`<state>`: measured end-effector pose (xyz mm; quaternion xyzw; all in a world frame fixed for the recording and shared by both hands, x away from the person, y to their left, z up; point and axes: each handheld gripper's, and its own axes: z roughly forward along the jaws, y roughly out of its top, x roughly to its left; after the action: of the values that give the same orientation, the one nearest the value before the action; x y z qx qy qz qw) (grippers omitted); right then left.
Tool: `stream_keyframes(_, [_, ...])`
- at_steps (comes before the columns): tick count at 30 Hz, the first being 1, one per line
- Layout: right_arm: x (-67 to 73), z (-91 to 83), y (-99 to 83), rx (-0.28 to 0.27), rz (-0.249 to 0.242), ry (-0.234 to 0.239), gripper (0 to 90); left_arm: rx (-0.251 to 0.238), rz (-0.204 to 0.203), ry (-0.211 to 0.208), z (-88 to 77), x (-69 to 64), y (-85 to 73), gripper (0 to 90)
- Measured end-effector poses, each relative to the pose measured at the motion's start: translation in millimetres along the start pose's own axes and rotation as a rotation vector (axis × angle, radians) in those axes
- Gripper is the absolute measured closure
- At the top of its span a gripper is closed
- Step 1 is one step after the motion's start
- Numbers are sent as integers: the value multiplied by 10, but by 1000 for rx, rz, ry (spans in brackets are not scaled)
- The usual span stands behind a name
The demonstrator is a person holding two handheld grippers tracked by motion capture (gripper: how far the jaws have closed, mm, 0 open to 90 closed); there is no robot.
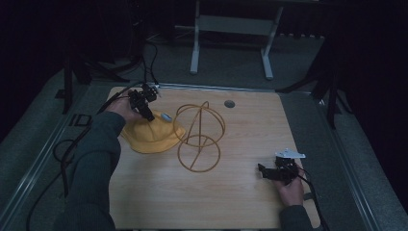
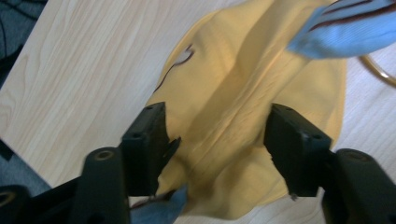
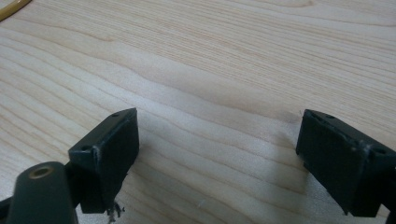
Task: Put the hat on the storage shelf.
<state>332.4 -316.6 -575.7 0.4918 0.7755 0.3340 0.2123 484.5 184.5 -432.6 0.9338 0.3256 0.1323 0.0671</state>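
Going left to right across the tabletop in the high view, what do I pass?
left gripper → yellow hat → wire hat stand → right gripper

High view overlooks table (image 1: 231, 192); gripper views skim it closely.
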Motion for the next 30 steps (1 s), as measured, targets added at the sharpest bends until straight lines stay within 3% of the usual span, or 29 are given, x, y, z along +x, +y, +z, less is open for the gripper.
stream_keyframes(2, [0,0,0,0,0,0,132,2,-10,-9,42,1,-35,386])
stream_keyframes(5, [-1,0,0,0,-1,0,132,6,-4,-9,60,-14,-42,487])
stream_keyframes(6, [-1,1,-1,-1,-2,0,132,13,6,-10,63,-21,-46,487])
stream_keyframes(7, [-2,1,-1,-1,-3,0,132,17,11,-7,65,-29,-49,566])
stream_keyframes(8, [-2,1,-1,-1,-3,0,132,21,15,-5,63,-33,-53,566])
stream_keyframes(10, [-2,1,-1,-1,-3,0,132,20,29,-14,45,-41,-66,670])
stream_keyframes(15, [-2,1,-1,-1,-2,0,132,29,63,-18,14,-83,-101,783])
stream_keyframes(19, [-2,1,-1,-1,-3,0,132,34,76,-28,-35,-90,-124,819])
stream_keyframes(27, [0,1,0,-2,0,0,132,13,56,-40,-203,-65,-215,836])
stream_keyframes(30, [0,1,0,-1,0,0,132,-26,43,-56,-295,-53,-266,837])
